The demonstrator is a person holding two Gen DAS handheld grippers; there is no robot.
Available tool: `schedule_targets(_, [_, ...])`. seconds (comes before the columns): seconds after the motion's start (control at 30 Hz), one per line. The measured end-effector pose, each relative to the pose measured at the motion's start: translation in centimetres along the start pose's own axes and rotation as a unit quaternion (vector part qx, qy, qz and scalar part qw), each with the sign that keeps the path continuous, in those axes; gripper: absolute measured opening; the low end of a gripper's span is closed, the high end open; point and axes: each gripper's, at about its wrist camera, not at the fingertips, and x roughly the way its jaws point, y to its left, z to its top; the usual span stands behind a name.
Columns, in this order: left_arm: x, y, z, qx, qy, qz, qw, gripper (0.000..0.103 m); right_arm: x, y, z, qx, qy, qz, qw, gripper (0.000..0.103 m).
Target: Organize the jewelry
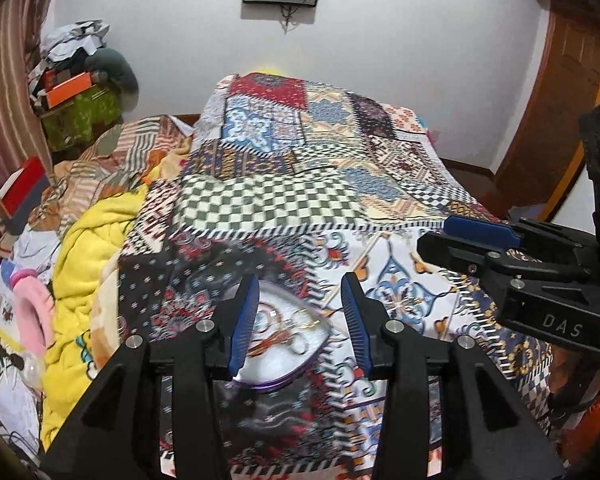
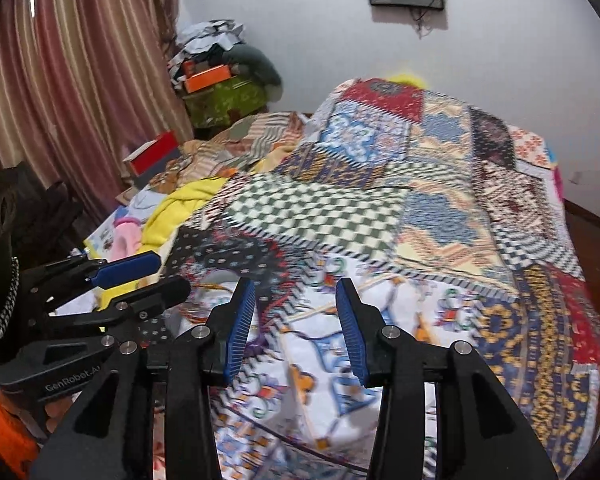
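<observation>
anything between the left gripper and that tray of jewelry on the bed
Nothing visible. The left gripper, jaws open, hangs directly over the jewelry tray on the patchwork bedspread; the right gripper sits off to the side.

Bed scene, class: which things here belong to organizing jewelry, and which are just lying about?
Part of the job:
heart-shaped tray
jewelry
left gripper
right gripper

Just lying about:
yellow blanket
red box
pink slipper

Cloth quilt (image 1: 300,184) — glossy tray (image 1: 320,340).
</observation>
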Motion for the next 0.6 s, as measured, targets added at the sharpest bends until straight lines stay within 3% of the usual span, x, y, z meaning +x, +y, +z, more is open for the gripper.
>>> schedule_targets(0.27, [2.5, -3.2, 0.5, 0.032, 0.019, -0.023, 0.9991, 0.045, -0.2, -4.5, -0.5, 0.031, 0.006, -0.049, 0.998, 0.038])
schedule_targets(0.6, [7.5, -4.2, -1.6, 0.032, 0.085, -0.046, 0.9948, 0.046, 4.4, -7.0, -4.1, 0.026, 0.098, -0.059, 0.993, 0.038])
